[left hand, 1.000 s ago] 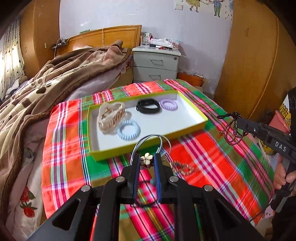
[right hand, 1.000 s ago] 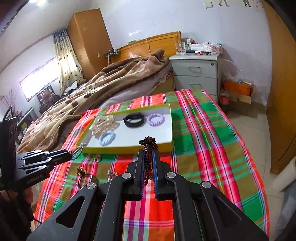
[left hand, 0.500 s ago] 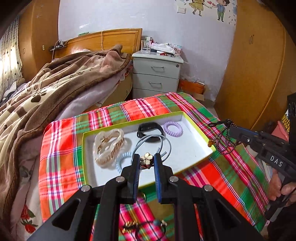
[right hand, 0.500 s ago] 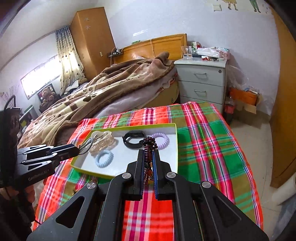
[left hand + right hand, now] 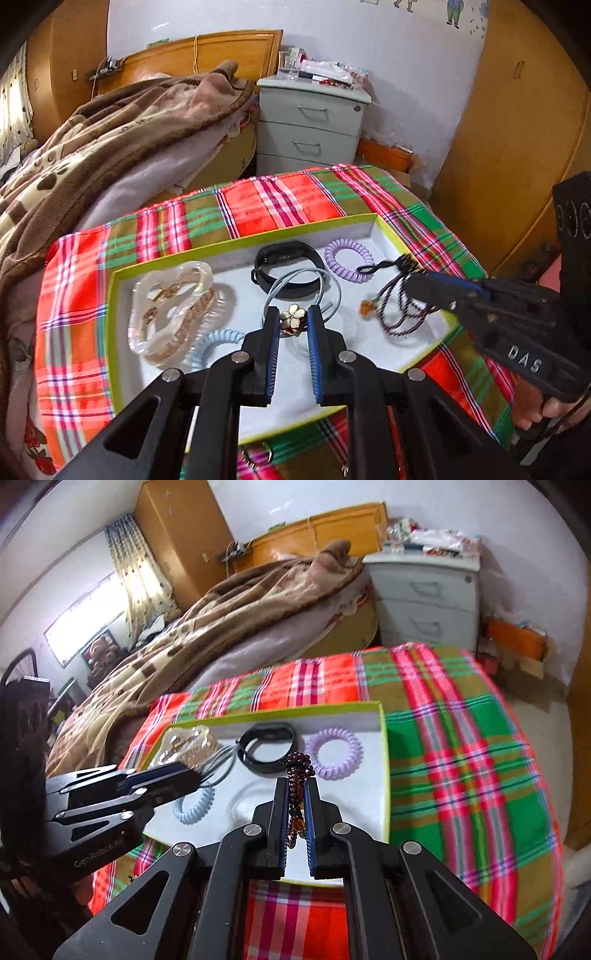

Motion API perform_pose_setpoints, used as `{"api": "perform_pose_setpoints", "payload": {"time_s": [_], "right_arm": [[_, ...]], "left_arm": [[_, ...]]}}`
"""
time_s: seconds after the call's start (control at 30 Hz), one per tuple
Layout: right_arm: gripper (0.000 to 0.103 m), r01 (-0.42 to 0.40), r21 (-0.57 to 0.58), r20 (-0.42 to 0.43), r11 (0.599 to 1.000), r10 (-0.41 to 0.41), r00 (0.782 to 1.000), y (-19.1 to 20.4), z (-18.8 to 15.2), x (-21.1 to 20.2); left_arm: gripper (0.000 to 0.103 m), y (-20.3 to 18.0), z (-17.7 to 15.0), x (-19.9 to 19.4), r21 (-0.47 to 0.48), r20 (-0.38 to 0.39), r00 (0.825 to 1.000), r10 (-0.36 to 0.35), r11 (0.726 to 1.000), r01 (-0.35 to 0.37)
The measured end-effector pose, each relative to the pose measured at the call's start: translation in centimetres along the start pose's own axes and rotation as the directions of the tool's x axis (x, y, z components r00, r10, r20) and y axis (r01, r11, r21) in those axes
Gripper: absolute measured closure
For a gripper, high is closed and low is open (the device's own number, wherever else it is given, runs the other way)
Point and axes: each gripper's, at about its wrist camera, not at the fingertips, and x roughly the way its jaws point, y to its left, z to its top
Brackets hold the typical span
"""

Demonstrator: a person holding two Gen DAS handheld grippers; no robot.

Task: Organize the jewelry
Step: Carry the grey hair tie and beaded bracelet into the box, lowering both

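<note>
L gripper (image 5: 291, 319) clamps wire flower bangle (image 5: 303, 291); R gripper (image 5: 296, 794) clamps round-bead bracelet (image 5: 297, 771).

A home bedroom: beyond the jaws lies a bed with a wooden headboard (image 5: 207, 55) and rumpled brown paw-print blanket (image 5: 110, 129), a grey three-drawer nightstand (image 5: 310, 129), tall wooden wardrobes (image 5: 181, 535) and a curtained window (image 5: 85, 627).

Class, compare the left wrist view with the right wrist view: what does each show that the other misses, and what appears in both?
Left wrist only: the gold flower charm on the hoop pinched by the left gripper, and a hand on the right gripper.

Right wrist only: the window, curtain and tall cabinet.

Both: the tray, black band, purple coil, blue coil, beads, nightstand.
</note>
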Motion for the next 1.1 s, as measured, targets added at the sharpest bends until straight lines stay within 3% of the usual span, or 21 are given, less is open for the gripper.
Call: {"api": "perform_pose_setpoints", "payload": {"time_s": [0.17, 0.57, 0.97, 1.1], "right_arm": [[0.095, 0.048, -0.008, -0.052, 0.999, -0.049, 0.997, -1.0, -0.3, 1.6], [0.095, 0.212, -0.134, -0.075, 0.968, -0.223, 0.972, -0.9, -0.6, 2.7], [0.093, 0.244, -0.164, -0.07, 0.956, -0.258, 0.964, -0.6, -0.5, 2.8], [0.09, 0.248, -0.171, -0.067, 0.954, -0.262, 0.963, -0.2, -0.5, 2.8]], "left_arm": [[0.087, 0.0, -0.1, 1.7, -0.004, -0.032, 0.999, 0.009, 1.0, -0.009], [0.087, 0.1, -0.8, 3.4, 0.0, -0.083, 0.996, 0.043, 0.999, -0.043], [0.085, 0.4, -0.9, 3.8, -0.035, -0.106, 0.994, 0.016, 0.999, -0.019], [0.074, 0.2, -1.0, 3.7, -0.032, -0.107, 0.994, 0.019, 0.999, -0.023]]}}
